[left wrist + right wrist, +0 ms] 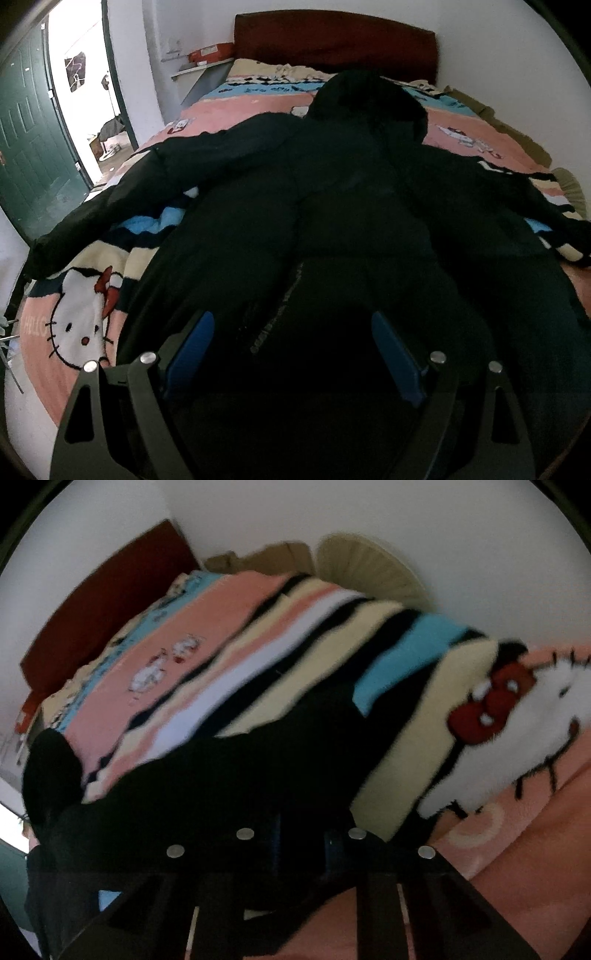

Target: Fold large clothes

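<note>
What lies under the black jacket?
Under the jacket lies a striped cartoon-cat blanket, visible around it on the bed. Whatever sits directly beneath its body is covered.

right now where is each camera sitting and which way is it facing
Left wrist: sits on the left gripper, angled down along the bed towards the red headboard; a black jacket lies spread on the striped cat-print blanket, green door at left. Own body: the two blue-padded fingers, open.
Right wrist: sits on the right gripper, low at the jacket's sleeve, tilted and blurred, facing across the blanket to the wall. Own body: the dark fingers, shut on the sleeve.
Shared: jacket, blanket, headboard.
</note>
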{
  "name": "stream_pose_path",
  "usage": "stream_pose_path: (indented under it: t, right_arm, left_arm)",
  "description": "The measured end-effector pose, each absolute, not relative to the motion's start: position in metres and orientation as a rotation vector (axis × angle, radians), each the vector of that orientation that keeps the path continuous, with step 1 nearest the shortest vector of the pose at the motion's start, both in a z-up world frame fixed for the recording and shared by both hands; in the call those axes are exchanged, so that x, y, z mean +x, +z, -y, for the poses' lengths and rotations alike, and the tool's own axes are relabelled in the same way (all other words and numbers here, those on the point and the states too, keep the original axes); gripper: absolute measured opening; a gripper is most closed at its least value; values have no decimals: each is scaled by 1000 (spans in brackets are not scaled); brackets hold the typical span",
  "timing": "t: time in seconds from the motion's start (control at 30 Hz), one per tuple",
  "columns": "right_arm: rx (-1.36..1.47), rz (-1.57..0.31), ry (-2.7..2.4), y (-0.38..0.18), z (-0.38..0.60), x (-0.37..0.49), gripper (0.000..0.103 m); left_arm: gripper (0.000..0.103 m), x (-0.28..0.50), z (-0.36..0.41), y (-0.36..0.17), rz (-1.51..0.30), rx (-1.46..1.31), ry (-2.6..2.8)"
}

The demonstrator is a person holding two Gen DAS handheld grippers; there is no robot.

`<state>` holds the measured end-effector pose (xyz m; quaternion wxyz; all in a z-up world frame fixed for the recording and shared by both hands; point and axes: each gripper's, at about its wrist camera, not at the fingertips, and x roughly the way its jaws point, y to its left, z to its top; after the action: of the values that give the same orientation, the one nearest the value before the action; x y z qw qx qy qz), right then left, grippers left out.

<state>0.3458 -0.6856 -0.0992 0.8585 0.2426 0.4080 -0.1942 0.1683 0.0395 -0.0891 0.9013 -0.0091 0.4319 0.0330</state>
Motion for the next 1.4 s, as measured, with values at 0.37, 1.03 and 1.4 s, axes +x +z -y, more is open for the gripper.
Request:
stream_pose_path:
  t: [0.37, 1.03, 1.4]
  right_arm:
    - [427, -692, -190, 14, 592, 371, 12]
    - [304, -671, 358, 99, 276, 441, 12]
    - [142, -870, 514, -17, 124, 435, 12]
  left_arm:
    - [87, 142, -65, -61, -810, -87, 69]
    - [87, 114, -137, -50, -747, -215, 168]
    - [87, 113, -161, -69, -768, -264, 208]
